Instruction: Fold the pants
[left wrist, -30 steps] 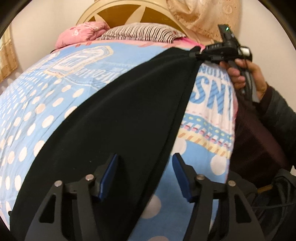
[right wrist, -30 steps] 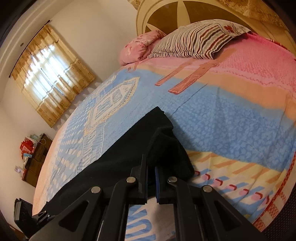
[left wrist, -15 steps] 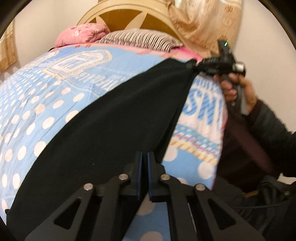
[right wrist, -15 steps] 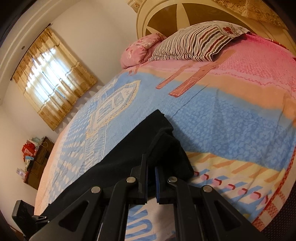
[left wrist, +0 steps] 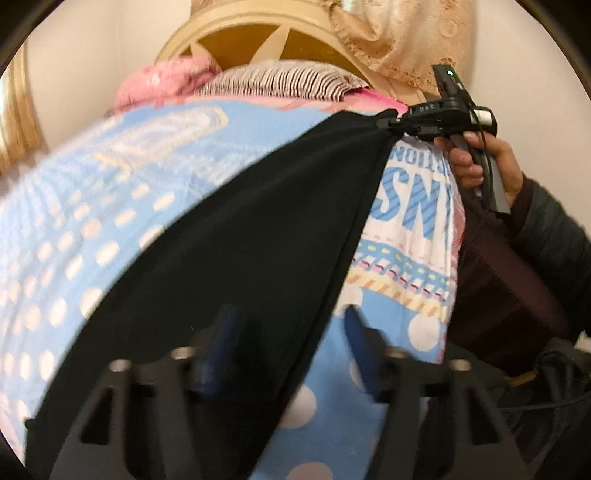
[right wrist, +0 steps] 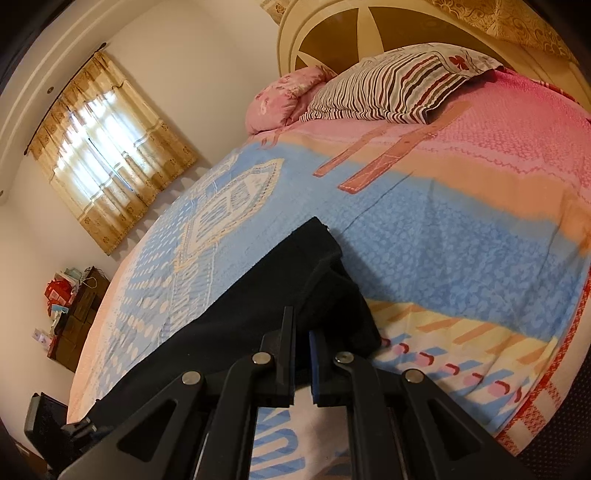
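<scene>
The black pants (left wrist: 236,236) lie stretched in a long band across the bed (right wrist: 461,236), running beside its near edge, smooth and taut with one long crease. The right gripper (right wrist: 303,350) is pressed together, pinching one bunched end; the left gripper (left wrist: 288,354) is spreading its jaws over the other end, cloth between them. The blue dotted bedspread shows large letters, only "SN" readable. A striped pillow (right wrist: 391,85) and a pink pillow (right wrist: 288,96) rest by the headboard (right wrist: 332,33); a curtained window (right wrist: 107,155) is on the wall.
</scene>
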A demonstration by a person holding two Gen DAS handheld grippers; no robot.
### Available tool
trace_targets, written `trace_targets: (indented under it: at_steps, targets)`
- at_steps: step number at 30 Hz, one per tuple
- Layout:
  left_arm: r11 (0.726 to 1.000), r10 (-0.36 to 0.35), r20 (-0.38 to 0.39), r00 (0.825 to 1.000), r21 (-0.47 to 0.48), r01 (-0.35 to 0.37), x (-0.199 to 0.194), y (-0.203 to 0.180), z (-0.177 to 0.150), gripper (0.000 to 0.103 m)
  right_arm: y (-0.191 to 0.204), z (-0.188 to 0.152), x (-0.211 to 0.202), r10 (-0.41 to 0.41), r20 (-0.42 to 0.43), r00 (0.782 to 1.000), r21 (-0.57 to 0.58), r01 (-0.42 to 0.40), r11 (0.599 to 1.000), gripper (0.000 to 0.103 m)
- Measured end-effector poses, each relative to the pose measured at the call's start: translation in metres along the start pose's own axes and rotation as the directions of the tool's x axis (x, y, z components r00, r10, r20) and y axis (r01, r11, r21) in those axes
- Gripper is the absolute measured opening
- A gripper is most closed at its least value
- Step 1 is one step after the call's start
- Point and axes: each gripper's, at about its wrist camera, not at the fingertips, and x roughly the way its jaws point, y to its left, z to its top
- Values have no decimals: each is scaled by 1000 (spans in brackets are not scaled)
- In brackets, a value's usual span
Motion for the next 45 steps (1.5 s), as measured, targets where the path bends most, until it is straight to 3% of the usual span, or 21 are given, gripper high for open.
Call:
trace_targets:
  at_steps: [2, 5, 11, 12, 13, 16, 21, 24, 29, 31, 32, 33, 34, 36, 41, 43, 45]
  targets:
    - [1000, 2, -18, 1000, 19, -1, 5, -2, 2, 65, 1, -1, 1, -3, 1, 1000, -3, 3, 1000, 6]
    - [999, 15, -39, 999, 36, -14, 15, -2, 4, 57, 3, -1, 1, -5, 2, 1000, -4, 5, 1000, 6]
    - [998, 41, -80, 996, 57, -37, 29, 2, 3, 26, 4, -3, 2, -9, 8, 1000, -10, 9, 1000, 6]
    - [998, 36, -75, 996, 49, -33, 28, 2, 4, 10, 3, -3, 2, -8, 10, 1000, -9, 8, 1000, 6]
    - [999, 33, -67, 997, 38, -31, 24, 5, 5, 7, 3, -3, 2, -6, 16, 1000, -4, 6, 1000, 6]
    - [999, 14, -39, 999, 31, -12, 12, 6, 7, 4, 4, -2, -2, -8, 37, 999, -10, 9, 1000, 6]
    - [996, -88, -19, 996, -33, 88, -3, 13, 7, 3, 11, 3, -13, 13, 67, 998, -40, -10, 999, 6]
    - [997, -73, -57, 996, -28, 72, 9, 13, 0, 3, 1, 4, -8, -11, 47, 999, -13, 12, 1000, 6]
    - [998, -43, -79, 996, -43, 40, 21, 14, -5, 13, -10, 5, -8, -3, 43, 999, 16, 2, 1000, 6]
    - [999, -25, -71, 997, -39, 23, 15, 14, -4, 31, -10, 8, -16, -38, 83, 996, 12, 37, 999, 15]
    - [999, -18, -57, 998, -32, 16, 11, 14, -3, 37, -12, 9, -21, -73, 107, 992, 15, 72, 997, 23]
    - [1000, -5, -41, 999, -23, 4, 6, 15, -3, 49, -14, 11, -27, -91, 129, 987, 24, 89, 996, 32]
    - [1000, 3, -22, 1000, -16, -3, -1, 15, -4, 57, -17, 12, -31, -100, 147, 984, 37, 96, 995, 32]
    - [1000, 15, 16, 1000, -7, -15, -14, 18, -6, 62, -16, 16, -44, -125, 195, 973, 50, 117, 992, 32]
    - [992, 126, 40, 991, -34, -125, -23, 38, -13, 72, 23, 18, -53, -14, 207, 978, -104, 36, 994, 32]
    - [984, 164, 13, 986, -71, -163, -15, 51, -17, 72, 42, 13, -46, 68, 158, 985, -173, -40, 984, 32]
    - [979, 171, -24, 985, -110, -173, -5, 63, -21, 72, 51, 7, -33, 95, 90, 991, -196, -75, 978, 32]
